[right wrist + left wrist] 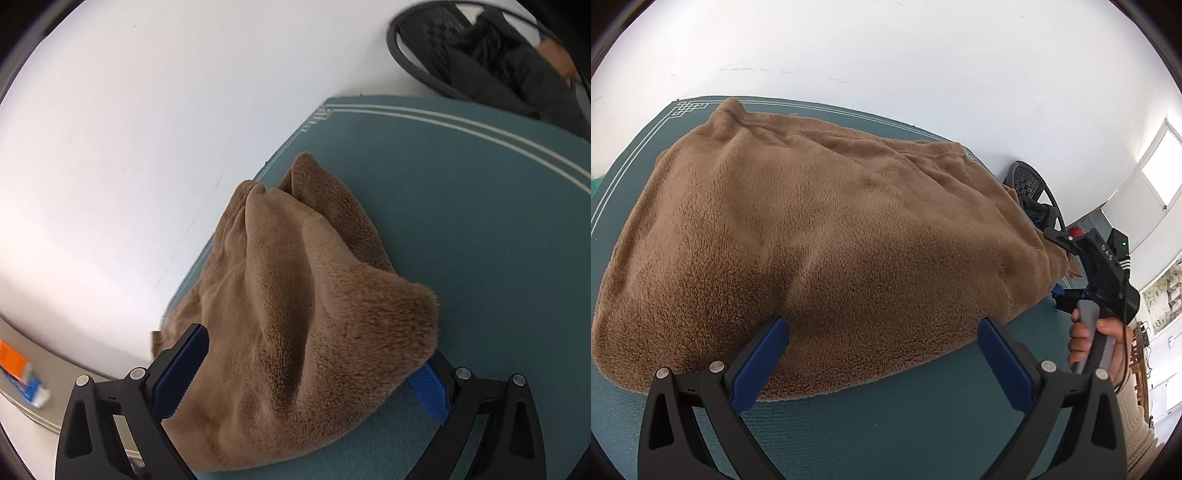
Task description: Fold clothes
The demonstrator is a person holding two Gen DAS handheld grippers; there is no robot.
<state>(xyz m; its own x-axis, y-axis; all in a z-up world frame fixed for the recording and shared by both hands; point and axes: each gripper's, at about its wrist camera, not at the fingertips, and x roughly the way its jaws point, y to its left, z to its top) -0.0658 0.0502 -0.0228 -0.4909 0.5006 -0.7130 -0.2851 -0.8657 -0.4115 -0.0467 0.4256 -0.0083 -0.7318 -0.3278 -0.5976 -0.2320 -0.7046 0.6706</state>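
We see one brown fleece (820, 236) on one teal mat (886, 413). Our left gripper (882, 328) and right gripper (317, 354) both gape wide, pinching nothing. The fleece hides one right fingertip.

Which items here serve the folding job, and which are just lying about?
Job:
brown fleece garment
teal mat
left tongs, open
right tongs, open around a fleece corner

Lying about:
black mesh basket with dark clothing
orange-and-blue packet
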